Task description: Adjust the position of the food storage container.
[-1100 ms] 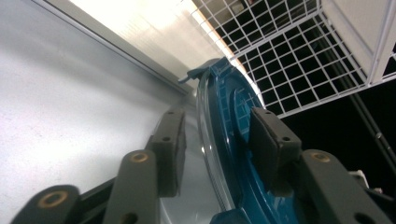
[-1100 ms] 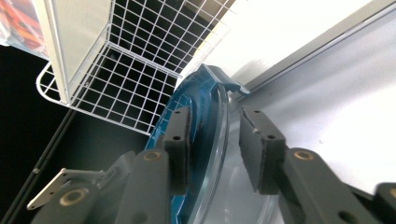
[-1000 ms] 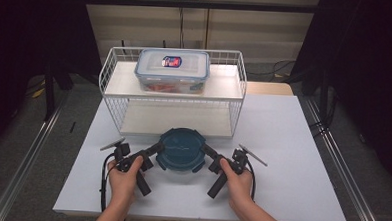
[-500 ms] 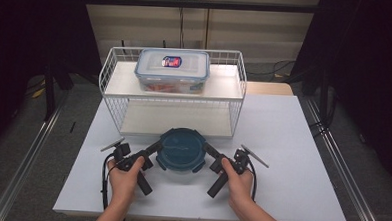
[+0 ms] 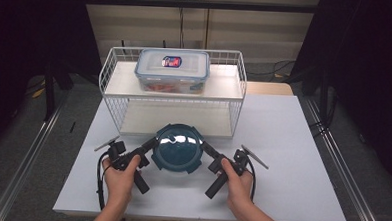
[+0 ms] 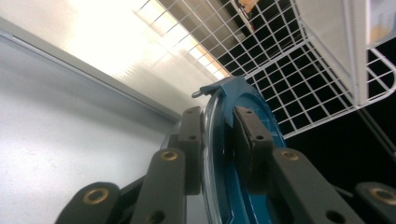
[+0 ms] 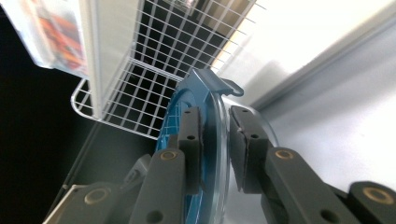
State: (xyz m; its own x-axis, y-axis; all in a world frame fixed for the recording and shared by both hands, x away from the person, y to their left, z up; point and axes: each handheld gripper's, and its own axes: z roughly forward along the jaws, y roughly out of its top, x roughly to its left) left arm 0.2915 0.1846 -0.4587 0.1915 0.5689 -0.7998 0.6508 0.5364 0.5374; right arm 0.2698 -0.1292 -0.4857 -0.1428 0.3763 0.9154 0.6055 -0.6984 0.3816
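Observation:
A round container with a blue lid [image 5: 178, 147] sits on the white table, just in front of the wire rack. My left gripper [image 5: 154, 142] is shut on its left rim, and in the left gripper view [image 6: 219, 121] the two pads clamp the blue lid [image 6: 233, 93] and the clear rim. On the opposite side my right gripper [image 5: 204, 146] is shut on the right rim. The right gripper view [image 7: 215, 123] shows its pads pressed on either side of the lid's edge [image 7: 205, 84], near a lid clip.
A white wire rack [image 5: 240, 85] stands at the back of the table. A clear rectangular food box [image 5: 172, 70] rests on its top shelf, and the lower shelf [image 5: 176, 120] is bare. White table [image 5: 292, 159] stretches to the right and front.

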